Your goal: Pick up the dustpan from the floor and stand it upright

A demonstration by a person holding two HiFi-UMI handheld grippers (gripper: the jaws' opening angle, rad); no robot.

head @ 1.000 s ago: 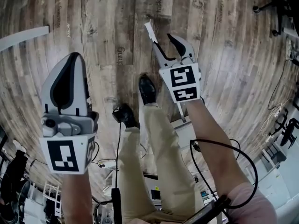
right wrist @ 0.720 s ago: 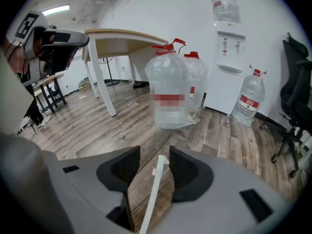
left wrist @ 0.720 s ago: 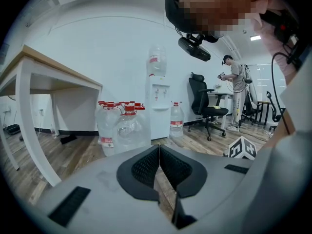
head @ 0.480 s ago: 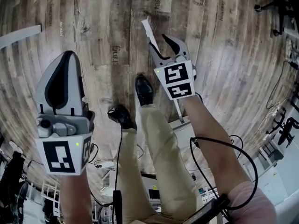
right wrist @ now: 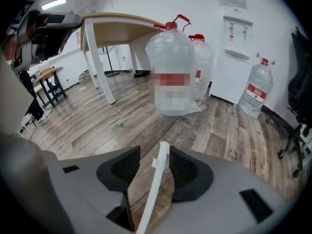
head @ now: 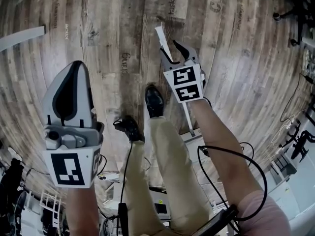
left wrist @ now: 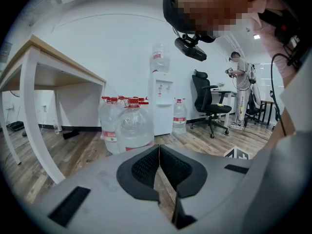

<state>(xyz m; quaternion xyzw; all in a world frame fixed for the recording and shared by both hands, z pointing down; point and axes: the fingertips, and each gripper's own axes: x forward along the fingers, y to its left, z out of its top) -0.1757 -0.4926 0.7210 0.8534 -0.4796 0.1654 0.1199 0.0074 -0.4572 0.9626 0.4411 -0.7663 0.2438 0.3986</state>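
Floor room: the wooden floor (head: 98, 28) lies bare ahead of both grippers. A pale strip (head: 22, 37) cuts in at the far left of the head view.
Edges, left gripper view: a table (left wrist: 29, 57) stands to the left. Water bottles (left wrist: 127, 126), a water dispenser (left wrist: 162, 89) and an office chair (left wrist: 210, 101) line the wall. A second person (left wrist: 241, 84) stands well back.
Edges, right gripper view: a large water bottle (right wrist: 173, 72) is straight ahead on the floor, with a table (right wrist: 119, 28) behind it.
Left gripper (left wrist: 159, 152): jaws pressed together at the tips, nothing between them; it is held above the floor, well apart from the other gripper.
Right gripper (right wrist: 155, 168): jaws drawn in on the dustpan handle (right wrist: 157, 179). The handle lies against the right pad, and a sliver of floor shows beside the left one.
Dustpan position: held in the right gripper (head: 171, 48), beside the person's leg (head: 165, 151) and black shoe (head: 154, 100).
Long axis: the handle (head: 161, 37) runs along the gripper's length. Its free end sticks out past the fingertips, away from the person and toward the large bottle. Its lower length passes under the marker cube to a pale ribbed piece (head: 196, 139).
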